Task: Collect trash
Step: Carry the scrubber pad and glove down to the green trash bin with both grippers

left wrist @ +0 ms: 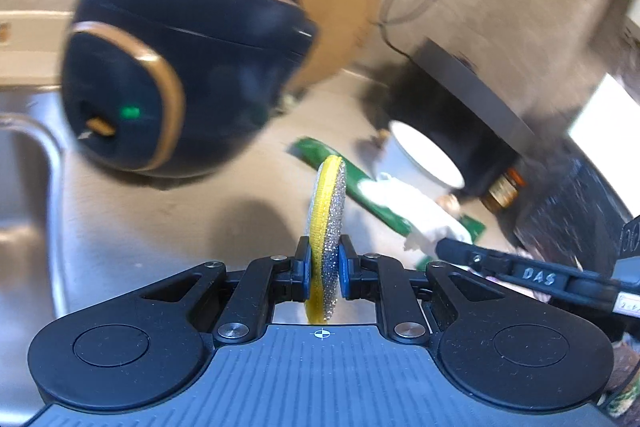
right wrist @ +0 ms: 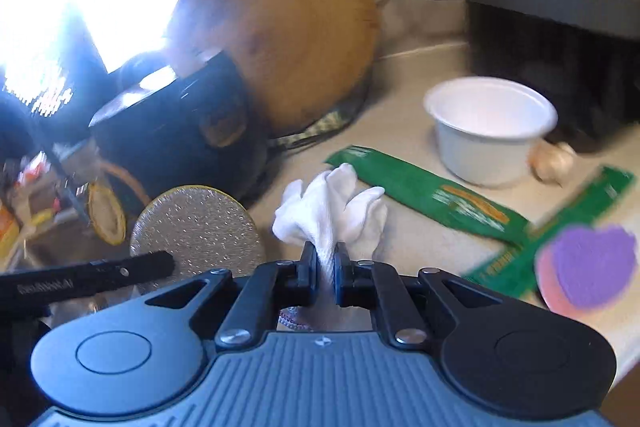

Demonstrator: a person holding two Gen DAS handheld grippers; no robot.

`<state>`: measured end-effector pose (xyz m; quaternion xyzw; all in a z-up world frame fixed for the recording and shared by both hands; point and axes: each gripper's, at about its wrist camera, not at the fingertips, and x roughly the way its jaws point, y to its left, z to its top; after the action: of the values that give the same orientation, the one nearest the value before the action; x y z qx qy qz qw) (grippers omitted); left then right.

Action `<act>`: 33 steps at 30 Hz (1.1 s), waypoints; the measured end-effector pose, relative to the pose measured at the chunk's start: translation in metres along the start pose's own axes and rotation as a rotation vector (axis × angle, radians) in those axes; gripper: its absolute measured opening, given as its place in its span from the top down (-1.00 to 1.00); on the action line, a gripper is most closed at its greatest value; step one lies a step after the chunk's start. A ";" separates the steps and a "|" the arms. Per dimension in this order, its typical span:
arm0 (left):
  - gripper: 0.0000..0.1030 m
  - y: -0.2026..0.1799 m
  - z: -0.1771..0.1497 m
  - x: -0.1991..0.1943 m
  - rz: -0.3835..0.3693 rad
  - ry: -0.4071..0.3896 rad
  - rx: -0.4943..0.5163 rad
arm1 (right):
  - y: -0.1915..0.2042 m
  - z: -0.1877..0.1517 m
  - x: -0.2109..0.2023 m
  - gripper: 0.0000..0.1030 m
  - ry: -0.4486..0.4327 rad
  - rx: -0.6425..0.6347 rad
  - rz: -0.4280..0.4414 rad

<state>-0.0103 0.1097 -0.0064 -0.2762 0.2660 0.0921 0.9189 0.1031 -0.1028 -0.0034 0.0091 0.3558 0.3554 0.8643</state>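
My left gripper (left wrist: 324, 259) is shut on a round yellow and silver scouring sponge (left wrist: 329, 199), held edge-on above the steel counter. The sponge also shows in the right wrist view (right wrist: 198, 227), with a left finger (right wrist: 132, 267) across it. My right gripper (right wrist: 325, 261) is shut on a crumpled white tissue (right wrist: 332, 205), which also shows in the left wrist view (left wrist: 404, 203). Two green wrappers (right wrist: 432, 195) (right wrist: 560, 227) lie on the counter beyond the tissue. A white empty cup (right wrist: 488, 131) stands behind them.
A black and gold rice cooker (left wrist: 168, 67) stands at the left, with a round wooden board (right wrist: 288, 31) leaning behind it. A steel sink (left wrist: 24, 195) is at far left. A dark appliance (right wrist: 560, 39) sits at back right. A purple and pink heart sponge (right wrist: 588, 267) and a garlic bulb (right wrist: 554, 161) lie at the right.
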 end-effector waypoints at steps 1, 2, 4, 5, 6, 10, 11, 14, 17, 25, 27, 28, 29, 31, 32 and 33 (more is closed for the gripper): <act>0.67 -0.005 0.000 0.004 -0.021 0.012 0.023 | -0.007 -0.001 -0.009 0.84 -0.013 0.036 -0.016; 0.67 -0.011 -0.001 0.007 -0.047 0.025 0.043 | -0.012 -0.005 -0.019 0.84 -0.030 0.067 -0.039; 0.67 -0.025 -0.002 0.015 -0.110 0.049 0.081 | -0.021 -0.010 -0.036 0.84 -0.068 0.105 -0.103; 0.67 -0.033 -0.003 0.019 -0.140 0.059 0.099 | -0.026 -0.014 -0.049 0.84 -0.085 0.118 -0.138; 0.67 -0.042 -0.005 0.022 -0.167 0.068 0.115 | -0.031 -0.019 -0.060 0.84 -0.101 0.129 -0.171; 0.67 -0.087 -0.019 0.028 -0.292 0.122 0.181 | -0.057 -0.039 -0.110 0.84 -0.164 0.166 -0.297; 0.67 -0.099 -0.023 0.029 -0.320 0.136 0.202 | -0.065 -0.045 -0.121 0.84 -0.176 0.181 -0.329; 0.67 -0.132 -0.044 0.040 -0.392 0.221 0.226 | -0.094 -0.066 -0.148 0.83 -0.191 0.245 -0.402; 0.67 -0.165 -0.076 0.062 -0.429 0.340 0.223 | -0.115 -0.096 -0.174 0.83 -0.178 0.275 -0.466; 0.67 -0.220 -0.205 0.123 -0.296 0.673 0.230 | -0.196 -0.210 -0.223 0.83 0.011 0.431 -0.596; 0.67 -0.223 -0.229 0.139 -0.242 0.689 0.249 | -0.212 -0.232 -0.225 0.83 0.053 0.465 -0.592; 0.67 -0.221 -0.240 0.147 -0.209 0.690 0.265 | -0.217 -0.238 -0.226 0.83 0.069 0.470 -0.587; 0.66 -0.220 -0.251 0.161 -0.168 0.694 0.274 | -0.221 -0.242 -0.226 0.83 0.081 0.467 -0.582; 0.66 -0.207 -0.276 0.192 -0.102 0.735 0.233 | -0.224 -0.249 -0.223 0.83 0.094 0.440 -0.572; 0.64 -0.198 -0.287 0.206 -0.085 0.767 0.203 | -0.224 -0.251 -0.222 0.83 0.099 0.428 -0.571; 0.58 -0.190 -0.298 0.218 -0.064 0.789 0.185 | -0.223 -0.253 -0.221 0.83 0.105 0.422 -0.567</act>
<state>0.1033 -0.2093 -0.2472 -0.2148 0.5968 -0.0740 0.7696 -0.0281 -0.4669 -0.1178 0.0703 0.4536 0.0200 0.8882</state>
